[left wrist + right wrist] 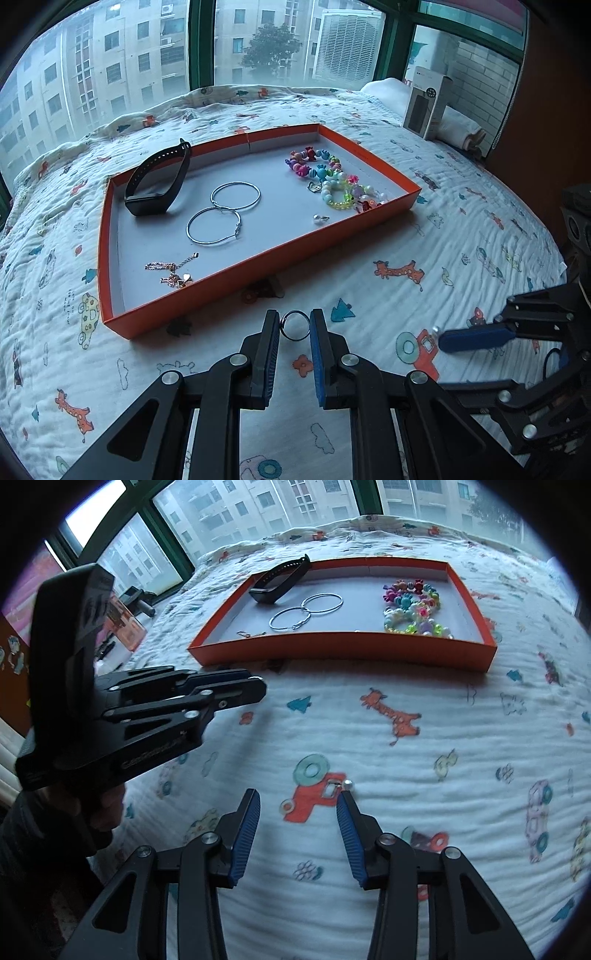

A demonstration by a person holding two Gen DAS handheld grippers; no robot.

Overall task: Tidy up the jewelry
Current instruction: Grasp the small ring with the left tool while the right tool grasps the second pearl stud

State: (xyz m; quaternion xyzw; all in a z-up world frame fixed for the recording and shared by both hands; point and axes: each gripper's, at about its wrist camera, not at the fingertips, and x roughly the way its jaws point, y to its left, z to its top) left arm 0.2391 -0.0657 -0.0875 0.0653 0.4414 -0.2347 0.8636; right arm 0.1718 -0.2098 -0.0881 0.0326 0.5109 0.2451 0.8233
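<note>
An orange tray (258,254) lies on the bed. It holds a black wristband (159,184), two silver hoop earrings (221,210), a gold chain (173,273), bead bracelets (332,177) and a pearl stud (317,218). My left gripper (294,325) is shut on a dark ring (294,325), just in front of the tray's near wall. My right gripper (299,801) is open above the quilt, and a small pearl earring (346,785) lies at the tip of its right finger. The tray (343,648) also shows in the right wrist view.
The bed is covered by a white quilt (461,236) with cartoon prints. A grey box (426,103) stands at the far right by the window. A brown wall (546,129) rises on the right. In the right wrist view, the left gripper's body (122,716) fills the left side.
</note>
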